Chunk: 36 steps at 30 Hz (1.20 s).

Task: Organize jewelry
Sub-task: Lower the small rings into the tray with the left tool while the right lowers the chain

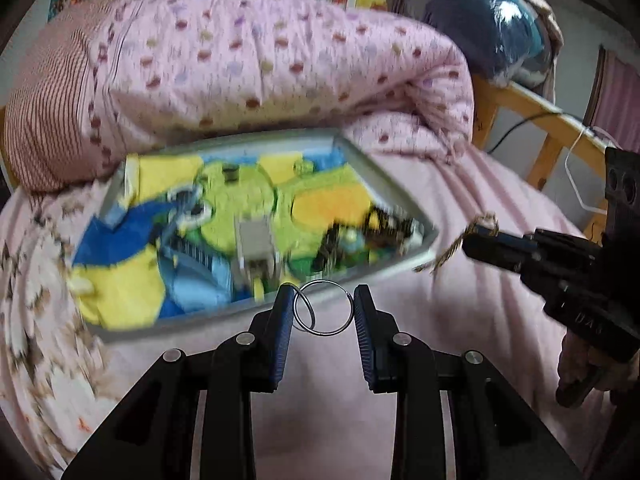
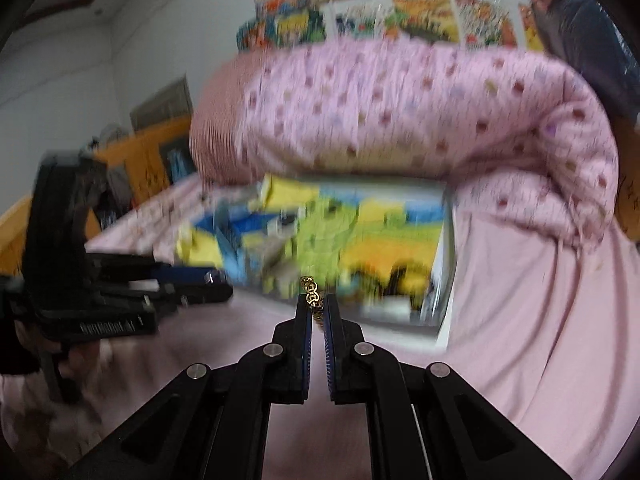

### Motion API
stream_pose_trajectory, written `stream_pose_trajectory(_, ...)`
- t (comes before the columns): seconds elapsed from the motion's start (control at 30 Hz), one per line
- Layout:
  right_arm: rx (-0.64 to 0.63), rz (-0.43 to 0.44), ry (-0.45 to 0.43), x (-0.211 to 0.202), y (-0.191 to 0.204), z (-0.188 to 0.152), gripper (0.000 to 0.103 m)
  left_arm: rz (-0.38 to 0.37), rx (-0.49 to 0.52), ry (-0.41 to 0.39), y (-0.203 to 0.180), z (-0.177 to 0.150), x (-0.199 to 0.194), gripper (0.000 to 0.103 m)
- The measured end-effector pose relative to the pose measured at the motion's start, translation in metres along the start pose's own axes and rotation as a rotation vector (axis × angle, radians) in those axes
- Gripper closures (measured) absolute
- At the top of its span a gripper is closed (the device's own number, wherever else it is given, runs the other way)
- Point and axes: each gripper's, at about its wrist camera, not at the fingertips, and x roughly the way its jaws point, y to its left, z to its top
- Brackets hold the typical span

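On a pink bed, the left tongs pinch a pair of linked silver hoops while the right tongs press together on a gold chain, both held just short of the tray lined with a bright cloth. Dark jewelry already sits in the tray; these two pieces appear yet to go in.

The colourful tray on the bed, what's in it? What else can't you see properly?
- Grey rectangular tray, both wrist views: motion blur smears the items inside; none can be named.
- Gold patterned chain, right wrist view: its lower part is hidden between the right gripper fingers.
- Linked silver metal rings in the left gripper: hidden in the right wrist view.
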Motion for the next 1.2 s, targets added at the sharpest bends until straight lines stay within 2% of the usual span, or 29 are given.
stream_pose_trajectory(0.1, -0.018, -0.005, -0.069, 0.000, -0.003, 0.021, 0.097, 0.010, 0.012, -0.033, -0.002, 0.019, 0.003, 0.077)
stream_pose_trajectory(0.23, 0.001, -0.006, -0.094, 0.017, -0.018, 0.033, 0.097, 0.018, 0.000, -0.057, -0.002, 0.038, 0.012, 0.077)
stream_pose_trajectory(0.4, 0.070, -0.018, -0.049, 0.038, -0.042, 0.021, 0.097, -0.004, -0.033, -0.037, 0.000, 0.049, 0.036, 0.077)
stream_pose_trajectory(0.73, 0.161, -0.058, 0.049, 0.060, -0.071, -0.006, 0.097, -0.043, -0.107, 0.043, -0.001, 0.039, 0.084, 0.077)
stream_pose_trajectory(1.1, 0.197, -0.082, 0.069, 0.063, -0.080, -0.010, 0.096, -0.040, -0.149, 0.067, 0.005, 0.034, 0.094, 0.077)
stream_pose_trajectory(1.2, 0.197, -0.095, 0.073, 0.063, -0.080, -0.010, 0.091, -0.032, -0.157, 0.056, 0.005, 0.035, 0.091, 0.077)
